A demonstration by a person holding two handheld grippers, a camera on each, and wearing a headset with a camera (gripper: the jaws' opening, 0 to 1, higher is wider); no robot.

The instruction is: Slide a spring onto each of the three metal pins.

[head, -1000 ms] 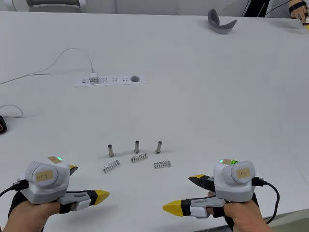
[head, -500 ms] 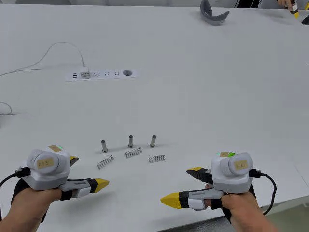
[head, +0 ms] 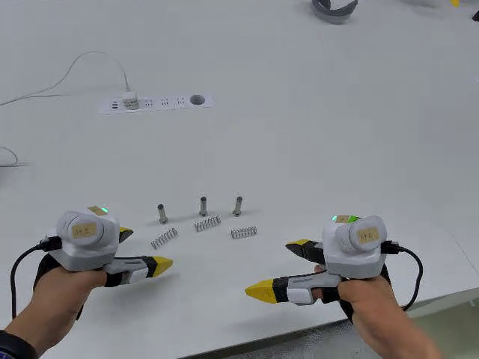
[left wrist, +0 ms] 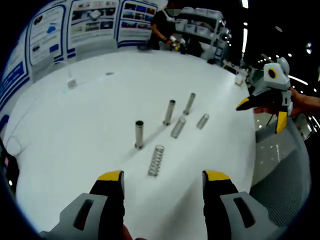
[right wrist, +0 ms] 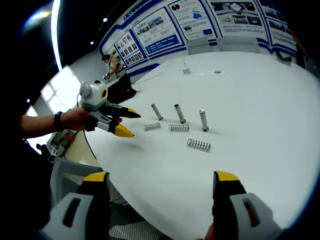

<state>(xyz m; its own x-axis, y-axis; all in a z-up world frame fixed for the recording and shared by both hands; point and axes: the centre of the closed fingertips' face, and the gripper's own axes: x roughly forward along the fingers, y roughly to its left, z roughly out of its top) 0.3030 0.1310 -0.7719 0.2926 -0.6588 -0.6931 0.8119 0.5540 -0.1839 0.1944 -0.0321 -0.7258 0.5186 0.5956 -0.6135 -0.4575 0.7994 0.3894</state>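
Three short metal pins stand upright in a row on the white table: left pin (head: pixel 162 214), middle pin (head: pixel 203 206), right pin (head: pixel 238 206). A spring lies flat in front of each: left spring (head: pixel 164 238), middle spring (head: pixel 207 223), right spring (head: pixel 243 232). My left gripper (head: pixel 142 250) hovers open just left of the left spring (left wrist: pixel 157 160), nothing between its yellow-tipped jaws. My right gripper (head: pixel 281 269) is open too, to the right and nearer than the right spring (right wrist: pixel 199 145). In the left gripper view the pins (left wrist: pixel 139 135) stand ahead of the jaws.
A white power strip (head: pixel 156 102) with a plugged cable lies farther back on the table. A grey curved object (head: pixel 334 9) rests at the far edge. The table's near edge runs just below my right hand. A person stands beyond the table (left wrist: pixel 162 27).
The head camera has tilted, so the whole scene sits higher in view. Both grippers have edged slightly toward the pins and springs. Pins and springs have not moved.
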